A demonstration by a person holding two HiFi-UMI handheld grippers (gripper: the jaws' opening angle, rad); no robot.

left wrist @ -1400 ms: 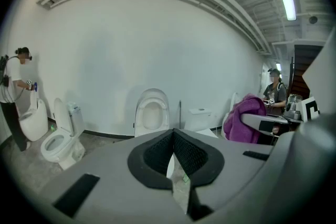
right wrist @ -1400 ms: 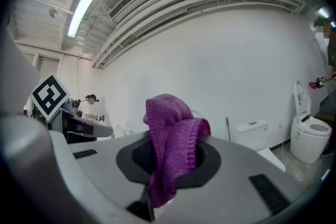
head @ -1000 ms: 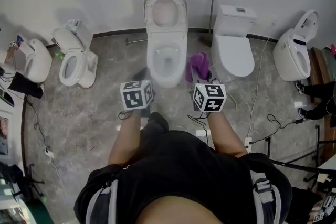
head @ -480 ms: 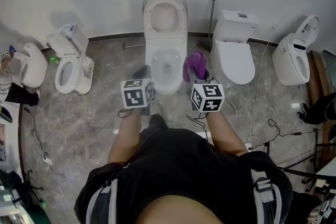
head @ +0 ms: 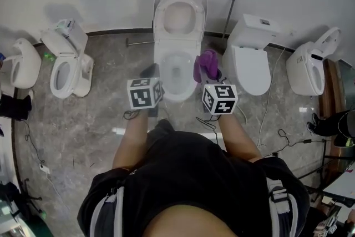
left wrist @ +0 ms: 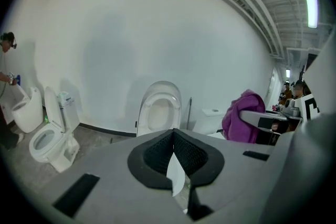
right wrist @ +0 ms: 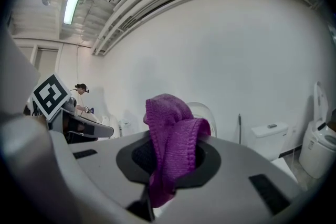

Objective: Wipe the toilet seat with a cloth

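Purple cloth (right wrist: 170,144) sits bunched in the right gripper (right wrist: 167,168), whose fingers (right wrist: 137,157) are clamped on a fold of it, just short of the middle toilet (head: 178,41). The left gripper (left wrist: 174,157) carries nothing, its fingers (left wrist: 157,150) pressed together. The seat (left wrist: 158,113) looks tipped up against the lid, so it likely needs lowering or wiping upright. Much of the cloth hangs loose beyond the grip: a hard swipe could tug it free, or the dangling tail could dip into the open bowl (head: 177,66) and smear the seat.
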